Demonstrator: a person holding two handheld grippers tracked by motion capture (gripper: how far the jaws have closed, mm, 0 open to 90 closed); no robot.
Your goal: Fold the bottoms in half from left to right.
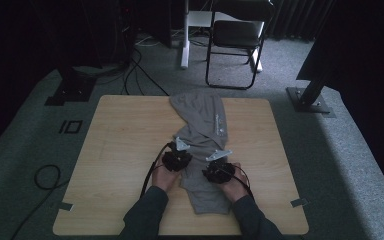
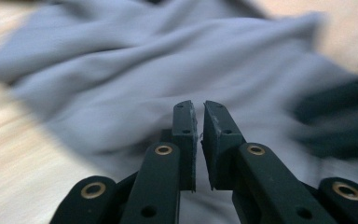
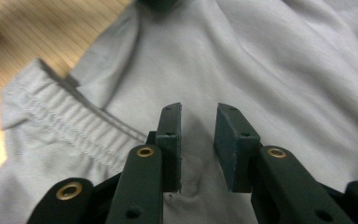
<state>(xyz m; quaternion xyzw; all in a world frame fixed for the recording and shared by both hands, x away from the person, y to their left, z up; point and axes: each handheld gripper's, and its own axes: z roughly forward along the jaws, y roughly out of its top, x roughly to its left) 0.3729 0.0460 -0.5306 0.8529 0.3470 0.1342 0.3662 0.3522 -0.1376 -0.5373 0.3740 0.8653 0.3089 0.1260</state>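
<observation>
Since the grey trousers (image 1: 203, 145) run lengthwise away from you, your left gripper (image 2: 199, 140) (jaws nearly together, empty) and right gripper (image 3: 198, 147) (spread, empty) hover over the near end. Waistband (image 3: 70, 123) lies left of the right jaws.

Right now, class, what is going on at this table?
A person stands at a wooden table with a gripper in each hand, working on a grey pair of trousers laid across it. The left gripper and right gripper sit side by side over the cloth's nearer half. In the gripper views both pairs of jaws stand apart above the fabric with nothing between them, the left by a narrow gap. The elastic waistband lies near the right gripper.
</observation>
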